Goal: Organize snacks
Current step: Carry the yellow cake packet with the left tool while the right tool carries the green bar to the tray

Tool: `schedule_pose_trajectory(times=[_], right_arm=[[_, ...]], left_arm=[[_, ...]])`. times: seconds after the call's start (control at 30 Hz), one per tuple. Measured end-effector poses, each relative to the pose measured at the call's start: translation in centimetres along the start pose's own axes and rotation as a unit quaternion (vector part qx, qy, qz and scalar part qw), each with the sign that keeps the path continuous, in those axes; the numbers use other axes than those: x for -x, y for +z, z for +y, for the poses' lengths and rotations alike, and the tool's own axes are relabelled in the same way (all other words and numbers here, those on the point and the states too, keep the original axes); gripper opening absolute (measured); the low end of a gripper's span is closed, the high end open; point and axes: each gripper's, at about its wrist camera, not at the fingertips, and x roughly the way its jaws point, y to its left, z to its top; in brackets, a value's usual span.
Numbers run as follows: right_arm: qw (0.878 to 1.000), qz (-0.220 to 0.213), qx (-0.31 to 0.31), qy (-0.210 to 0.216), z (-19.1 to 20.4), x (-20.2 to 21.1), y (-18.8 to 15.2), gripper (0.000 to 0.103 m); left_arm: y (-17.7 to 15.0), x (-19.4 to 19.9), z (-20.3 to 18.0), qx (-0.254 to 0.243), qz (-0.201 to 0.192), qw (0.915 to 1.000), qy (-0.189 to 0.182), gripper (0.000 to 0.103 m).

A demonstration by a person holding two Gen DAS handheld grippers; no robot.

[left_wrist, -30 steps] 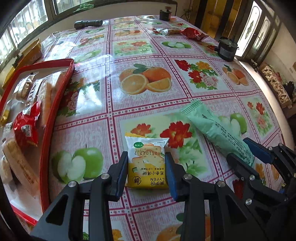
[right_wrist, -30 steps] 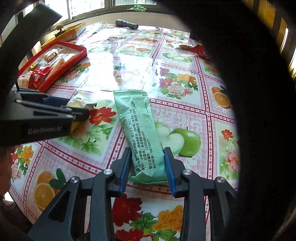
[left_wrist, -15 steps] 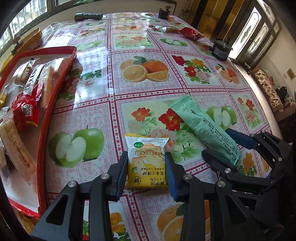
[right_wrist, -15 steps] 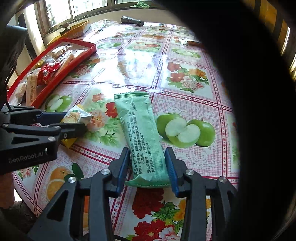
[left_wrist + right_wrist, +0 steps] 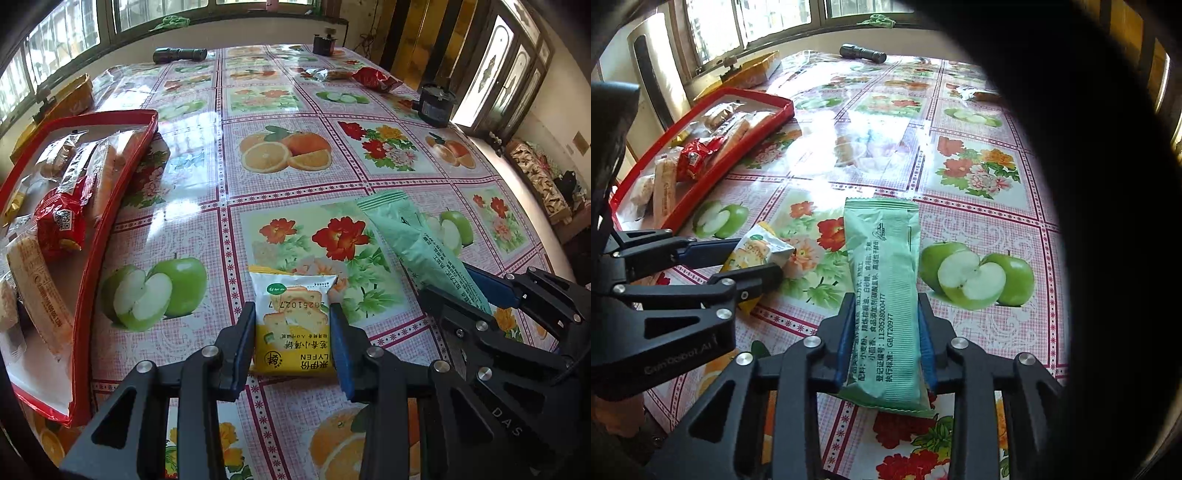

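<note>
My left gripper (image 5: 293, 314) is shut on a yellow biscuit packet (image 5: 293, 325) and holds it above the fruit-print tablecloth. My right gripper (image 5: 884, 306) is shut on a long green snack packet (image 5: 884, 295), also lifted. In the left wrist view the green packet (image 5: 421, 247) and the right gripper (image 5: 458, 284) are to the right. In the right wrist view the yellow packet (image 5: 757, 251) and the left gripper (image 5: 750, 258) are to the left. A red tray (image 5: 110, 221) with several snacks lies at the left; it also shows in the right wrist view (image 5: 646, 162).
At the table's far end lie a black flashlight (image 5: 180, 54), a red snack bag (image 5: 375, 78), a clear-wrapped snack (image 5: 327, 74) and a small dark object (image 5: 324, 38). A black round container (image 5: 436, 105) stands near the right edge. A yellow box (image 5: 70, 98) lies beyond the tray.
Both grippers have risen and drawn back with their packets held. More of the table and the room now shows in both views.
</note>
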Motion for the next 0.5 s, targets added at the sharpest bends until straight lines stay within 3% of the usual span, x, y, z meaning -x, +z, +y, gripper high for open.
schedule_pose_trajectory(times=[0.5], right_arm=[[0.999, -0.025, -0.004, 0.024, 1.5, 1.3, 0.1, 0.033]], left_arm=[[-1.1, 2.9, -0.1, -0.015, -0.062, 0.9973, 0.036, 0.038]])
